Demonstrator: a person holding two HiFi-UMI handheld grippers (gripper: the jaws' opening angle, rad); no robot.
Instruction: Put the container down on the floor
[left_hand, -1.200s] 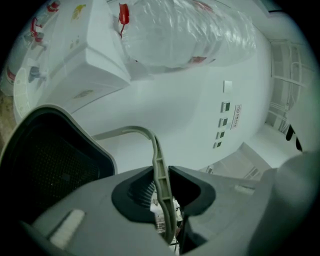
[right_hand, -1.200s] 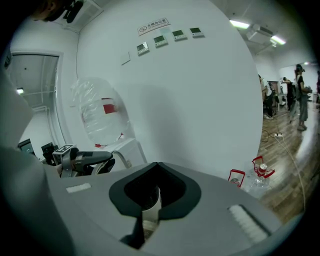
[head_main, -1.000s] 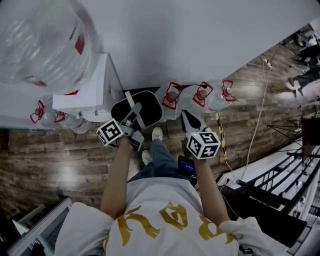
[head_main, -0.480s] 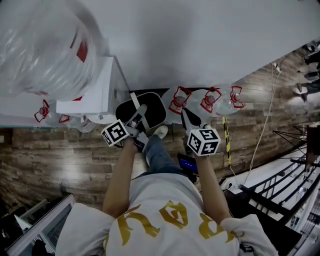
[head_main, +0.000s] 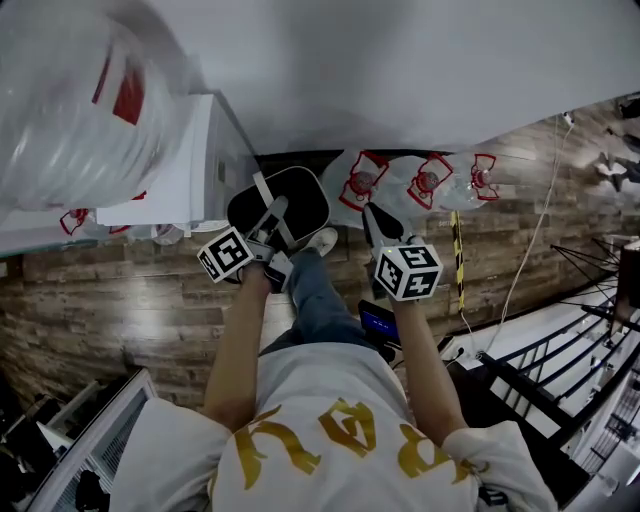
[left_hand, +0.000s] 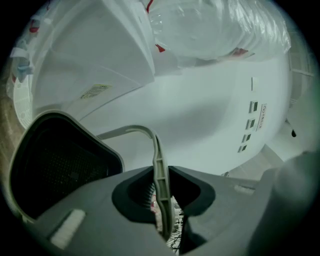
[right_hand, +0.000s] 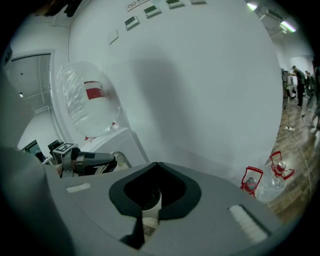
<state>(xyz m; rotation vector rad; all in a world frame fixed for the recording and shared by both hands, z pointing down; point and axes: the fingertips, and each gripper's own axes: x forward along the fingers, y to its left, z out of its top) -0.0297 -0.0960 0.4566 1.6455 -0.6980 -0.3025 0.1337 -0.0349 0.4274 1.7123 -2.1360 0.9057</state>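
The black container (head_main: 305, 198) hangs by its pale handle (left_hand: 159, 165) over the wooden floor (head_main: 130, 290), close to the wall and just beside the white dispenser (head_main: 185, 185). My left gripper (head_main: 276, 215) is clamped on that handle and carries the load alone. My right gripper (head_main: 372, 218) stands apart, jaws drawn to a narrow slit, holding nothing I can identify. I judge it is kept clear for an unobstructed lowering. Set-down not yet done.

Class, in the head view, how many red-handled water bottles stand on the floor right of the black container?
3, along the wall: first bottle beside the black container, middle bottle, right bottle. More may be hidden beside the white dispenser.
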